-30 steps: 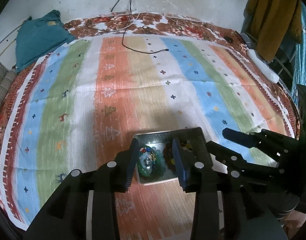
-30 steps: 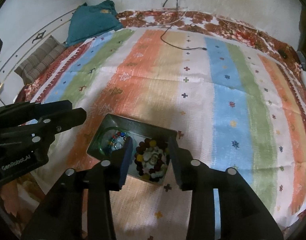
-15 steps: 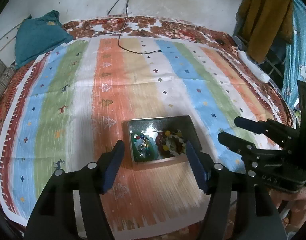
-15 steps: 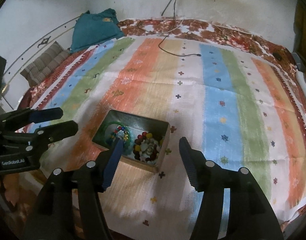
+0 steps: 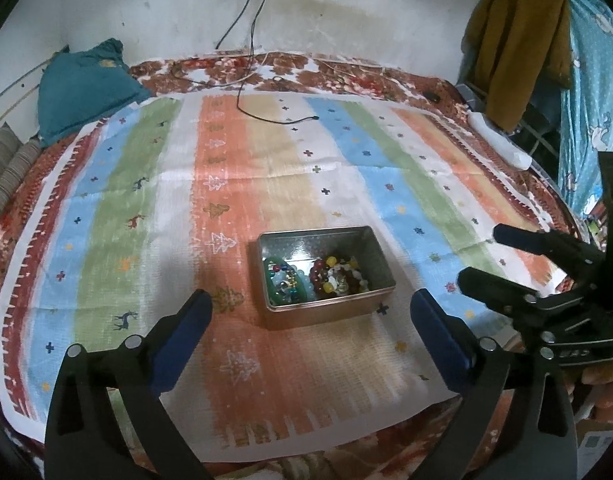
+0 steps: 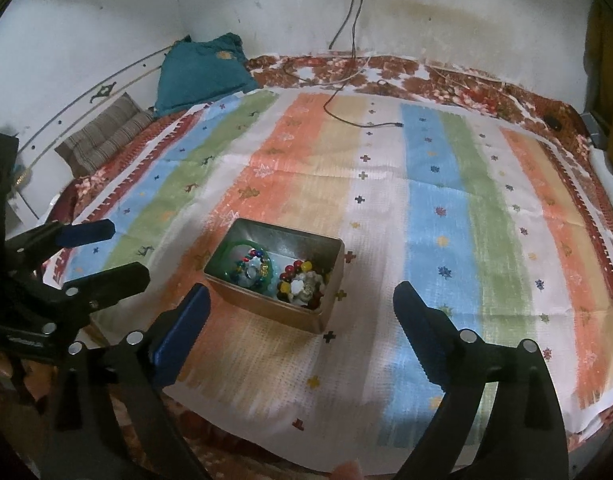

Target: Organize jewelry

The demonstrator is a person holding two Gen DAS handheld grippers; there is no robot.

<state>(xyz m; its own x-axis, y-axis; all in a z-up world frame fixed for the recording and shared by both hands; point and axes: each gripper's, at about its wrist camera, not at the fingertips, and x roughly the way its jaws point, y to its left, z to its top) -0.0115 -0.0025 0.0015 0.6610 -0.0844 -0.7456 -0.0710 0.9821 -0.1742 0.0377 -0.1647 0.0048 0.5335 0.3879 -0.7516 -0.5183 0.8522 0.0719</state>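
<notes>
A metal tin (image 5: pixel 370 252) (image 6: pixel 242 300) stands on the striped cloth. It holds a green bangle with coloured beads (image 5: pixel 284 280) (image 6: pixel 250 266) on its left side and dark red and yellow bead bracelets (image 5: pixel 338 276) (image 6: pixel 302 282) on its right side. My left gripper (image 5: pixel 312 310) is open and empty, held back above the cloth short of the tin. My right gripper (image 6: pixel 302 304) is open and empty, also short of the tin. The right gripper shows at the right of the left wrist view (image 5: pixel 482 258); the left gripper shows at the left of the right wrist view (image 6: pixel 124 252).
The striped cloth (image 5: pixel 266 160) covers a bed against a white wall. A teal pillow (image 5: pixel 82 84) and a striped cushion (image 6: pixel 106 136) lie at the far left. A black cable (image 5: pixel 266 116) trails over the far end. Clothes (image 5: pixel 518 52) hang at the right.
Both grippers have pulled back and up from the tin and opened wide. The tin with the jewelry stays in place.
</notes>
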